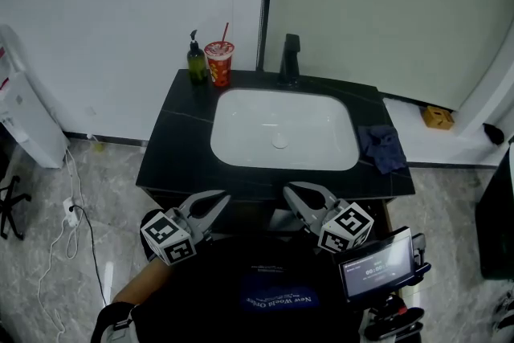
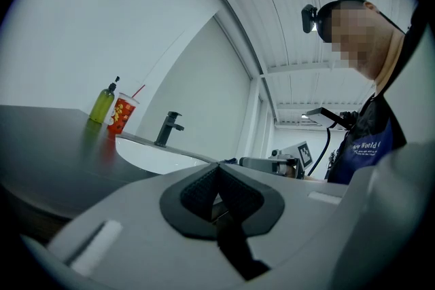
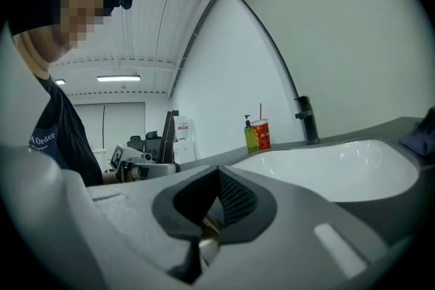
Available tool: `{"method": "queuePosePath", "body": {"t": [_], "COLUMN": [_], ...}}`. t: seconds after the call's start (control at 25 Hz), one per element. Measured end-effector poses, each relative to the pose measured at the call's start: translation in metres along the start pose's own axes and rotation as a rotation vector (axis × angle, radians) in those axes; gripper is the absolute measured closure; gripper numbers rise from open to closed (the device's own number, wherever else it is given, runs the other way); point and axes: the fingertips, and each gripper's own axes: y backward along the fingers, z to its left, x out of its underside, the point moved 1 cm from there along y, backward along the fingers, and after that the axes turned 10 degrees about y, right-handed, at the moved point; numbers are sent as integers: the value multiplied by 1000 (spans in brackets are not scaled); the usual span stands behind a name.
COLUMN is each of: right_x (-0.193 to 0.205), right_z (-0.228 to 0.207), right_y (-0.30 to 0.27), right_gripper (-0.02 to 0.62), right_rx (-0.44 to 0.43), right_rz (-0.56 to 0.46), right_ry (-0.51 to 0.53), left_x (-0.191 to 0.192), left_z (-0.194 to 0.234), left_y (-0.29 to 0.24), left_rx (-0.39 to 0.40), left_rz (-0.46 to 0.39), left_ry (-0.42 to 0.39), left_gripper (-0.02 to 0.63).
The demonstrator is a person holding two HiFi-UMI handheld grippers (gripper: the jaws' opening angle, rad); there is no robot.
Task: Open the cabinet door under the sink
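The left gripper (image 1: 218, 199) and right gripper (image 1: 293, 192) each have their 2 jaws pressed together on nothing, level at the front edge of the glossy black counter (image 1: 173, 149). The cabinet door lies under that overhanging edge, hidden, so its facing and long axis cannot be told. A rounded white basin (image 1: 241, 132) fills the middle, with 1 black faucet (image 1: 290, 60) at the back edge, a green soap bottle (image 1: 197, 63) and red cup (image 1: 219, 63) back-left, a crumpled blue cloth (image 1: 384, 147) right, and grey marbled floor (image 1: 88, 205) around.

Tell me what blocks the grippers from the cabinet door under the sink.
Nothing visible. The left gripper and right gripper sit at the countertop's front edge; the door below is hidden in every view.
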Motion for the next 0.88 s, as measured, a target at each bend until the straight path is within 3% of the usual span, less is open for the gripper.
{"method": "queuePosePath", "body": {"t": [0.88], "right_x": [1], "right_z": [4], "right_y": [-3], "right_gripper": [595], "right_rx": [-22], "right_rz": [16], "right_ry": [29], "left_x": [2], "left_z": [1], "left_y": [-2], "left_rx": [2], "left_rz": [4], "left_ry": [0], "left_gripper": [600]}}
